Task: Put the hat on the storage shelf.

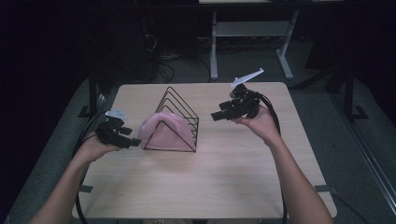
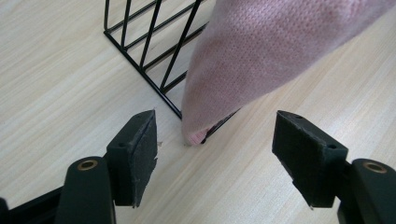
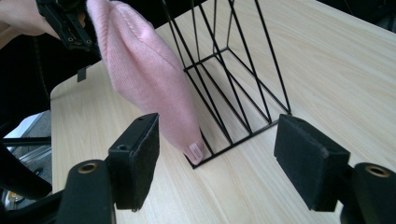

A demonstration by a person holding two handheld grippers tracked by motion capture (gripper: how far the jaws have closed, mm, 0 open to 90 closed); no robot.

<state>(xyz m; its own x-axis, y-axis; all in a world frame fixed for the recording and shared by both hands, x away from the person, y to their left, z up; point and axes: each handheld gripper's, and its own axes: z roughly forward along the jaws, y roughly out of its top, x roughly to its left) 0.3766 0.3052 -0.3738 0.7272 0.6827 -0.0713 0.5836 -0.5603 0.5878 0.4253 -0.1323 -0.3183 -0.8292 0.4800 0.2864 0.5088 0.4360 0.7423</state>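
Tools (image 1: 132, 141) (image 1: 215, 115) open beside pink knit hat (image 1: 161, 131)

A light wooden table (image 1: 224, 177) stands on grey carpet (image 1: 345, 154) in a dark room.

One wire rack (image 1: 180, 116), one pink beanie (image 1: 161, 130), two tongs.

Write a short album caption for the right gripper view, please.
Open right gripper faces a pink knit beanie draped on a black wire rack on a wooden table.
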